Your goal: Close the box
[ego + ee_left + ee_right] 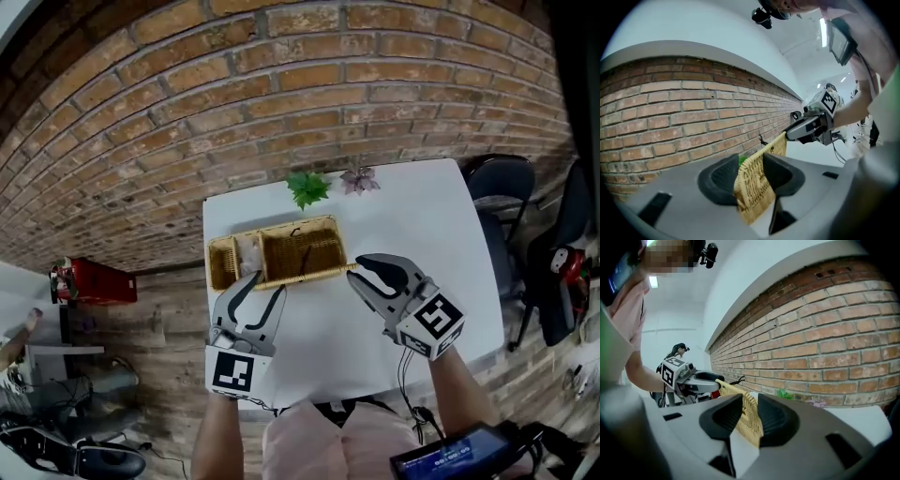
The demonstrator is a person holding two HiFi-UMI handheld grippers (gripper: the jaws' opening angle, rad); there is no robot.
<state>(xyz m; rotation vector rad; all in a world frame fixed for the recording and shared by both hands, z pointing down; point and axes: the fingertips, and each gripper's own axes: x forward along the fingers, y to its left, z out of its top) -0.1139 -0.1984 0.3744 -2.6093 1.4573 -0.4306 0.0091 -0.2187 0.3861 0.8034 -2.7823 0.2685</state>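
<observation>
L gripper, R gripper fingers clamp wicker lid ends; long axis left-right.

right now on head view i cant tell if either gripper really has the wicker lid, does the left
observer: Yes. The left gripper has both pads pressed on the wicker lid, with its end between the jaws.
operator: and the right
observer: Same there. The right gripper is clamped on the lid's other end.
operator: lid flat or up
observer: It stands roughly on edge and runs straight from one gripper to the other.
</observation>
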